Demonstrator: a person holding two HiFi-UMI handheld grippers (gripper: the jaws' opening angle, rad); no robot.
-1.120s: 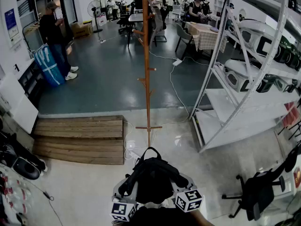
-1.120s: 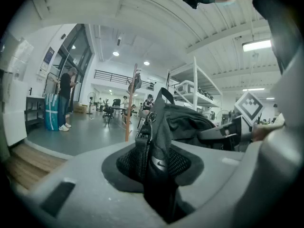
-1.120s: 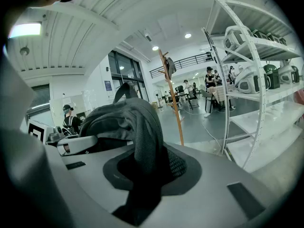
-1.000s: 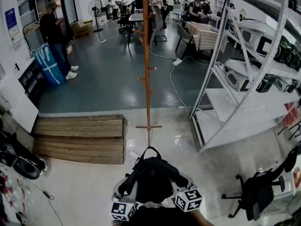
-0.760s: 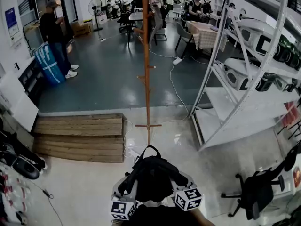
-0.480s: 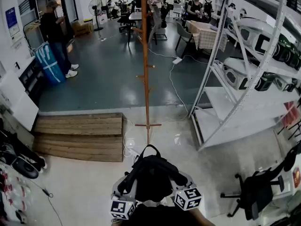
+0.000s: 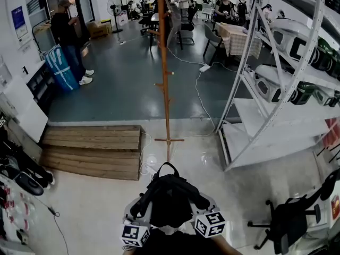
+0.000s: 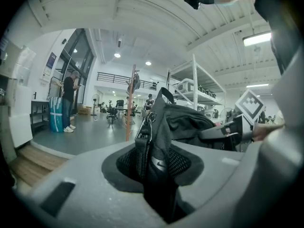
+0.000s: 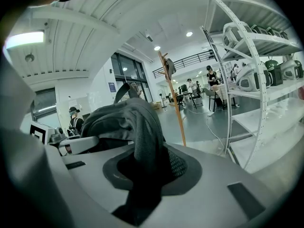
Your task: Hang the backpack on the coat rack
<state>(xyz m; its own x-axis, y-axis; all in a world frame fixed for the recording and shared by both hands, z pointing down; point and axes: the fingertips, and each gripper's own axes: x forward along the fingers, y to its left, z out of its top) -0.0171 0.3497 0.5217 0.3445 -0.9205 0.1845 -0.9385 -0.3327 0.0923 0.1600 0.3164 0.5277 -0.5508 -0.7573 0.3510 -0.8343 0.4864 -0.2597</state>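
Note:
The black backpack hangs low in the middle of the head view, carried between my two grippers. My left gripper is shut on its left side; in the left gripper view the mesh fabric and a zipper pull sit pinched between the jaws. My right gripper is shut on the right side, with dark fabric filling its jaws. The top handle loop stands up. The wooden coat rack stands straight ahead on its cross foot, also showing as a coat rack and a coat rack in the gripper views.
A low wooden platform lies left of the rack's foot. White metal shelving with appliances fills the right. A black office chair stands at lower right. Cables run across the floor. A person and a blue bag are far left.
Both grippers have carried the backpack slightly forward toward the coat rack, and the head view has shifted a little. Both grips look the same.

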